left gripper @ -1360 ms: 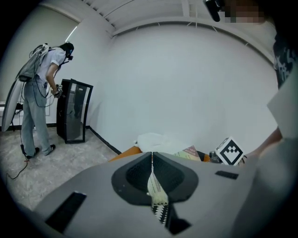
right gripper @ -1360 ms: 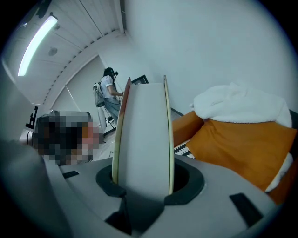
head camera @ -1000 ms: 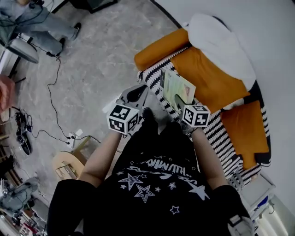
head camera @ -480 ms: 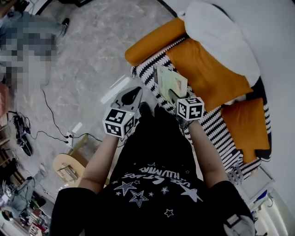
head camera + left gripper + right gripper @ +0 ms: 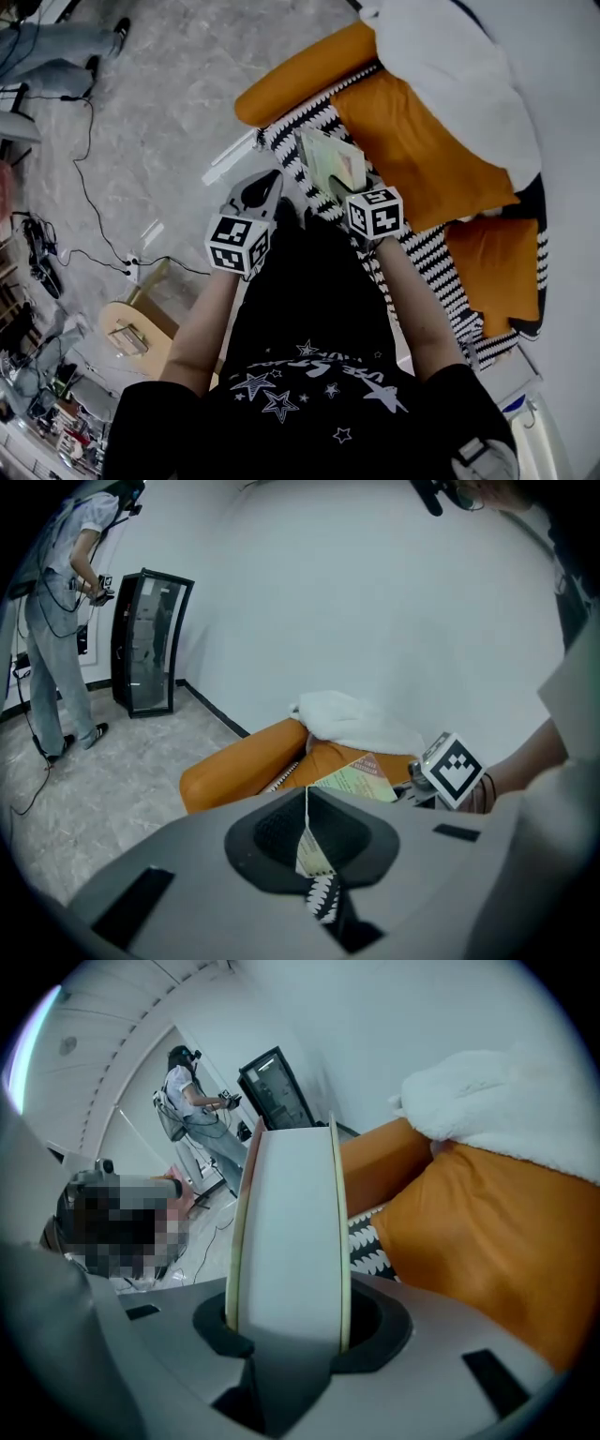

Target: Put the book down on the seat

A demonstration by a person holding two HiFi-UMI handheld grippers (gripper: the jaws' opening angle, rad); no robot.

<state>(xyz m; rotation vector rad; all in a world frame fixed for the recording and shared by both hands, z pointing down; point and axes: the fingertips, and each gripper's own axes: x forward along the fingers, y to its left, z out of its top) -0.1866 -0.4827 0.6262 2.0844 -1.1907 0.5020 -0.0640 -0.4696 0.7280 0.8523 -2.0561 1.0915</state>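
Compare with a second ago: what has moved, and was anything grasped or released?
The left gripper and right gripper have carried the pale green paperback book down toward the black-and-white patterned seat of the orange armchair. Nothing was released: both grippers' fingers stay shut on the book, which has not yet landed. The white cushion is unmoved.

Matt pale green paper book (image 5: pixel 330 161) between the jaws; beyond them, smooth orange cushion (image 5: pixel 412 141) and fluffy white cloth (image 5: pixel 459 75).
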